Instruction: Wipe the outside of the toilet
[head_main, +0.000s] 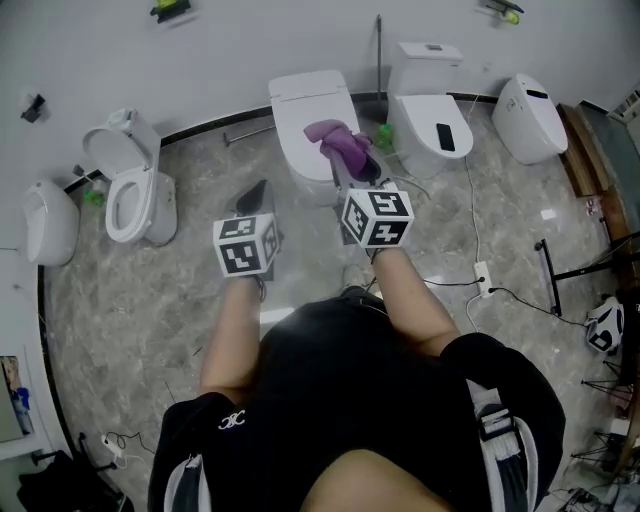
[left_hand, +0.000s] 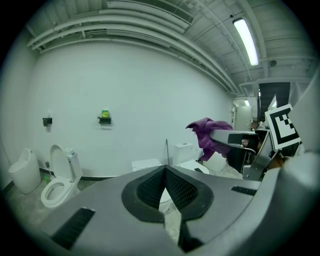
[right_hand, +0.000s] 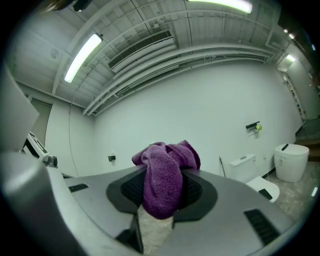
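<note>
Toilet (head_main: 312, 110): white, lid down. It stands against the wall straight ahead of the person, between an open-lid toilet (head_main: 130, 195) to its left and a tank toilet (head_main: 432, 112) to its right. In the left gripper view the left jaws partly hide it.
Cloth (right_hand: 165, 180): purple, knitted and bunched. In the head view it lies over the front of the toilet's lid. Contact with the lid cannot be told.
Right gripper (right_hand: 159, 202): jaws clamped on the cloth. Folds rise above the pads and a lobe hangs down between them.
Left gripper (left_hand: 165, 192): jaws closed, pads meeting, nothing between them. It is held lower and to the left of the right gripper, over the floor (head_main: 130, 300).
Markings: each gripper's cube (head_main: 377, 217) carries black-and-white square patterns. A small white emblem (head_main: 232, 421) on the person's dark shorts is too small to read.
Tank toilet detail: a dark flat object (head_main: 446, 137) lies on its lid.
Between toilet and tank toilet: a green bottle (head_main: 384, 135) at the wall's foot.
Further fixtures: a rounded white unit (head_main: 530, 118) far right and another (head_main: 48, 222) far left.
Wall: a bracket with a green item (left_hand: 104, 116).
Floor: grey marbled tile, with a power strip (head_main: 482, 275) and cables to the right.
</note>
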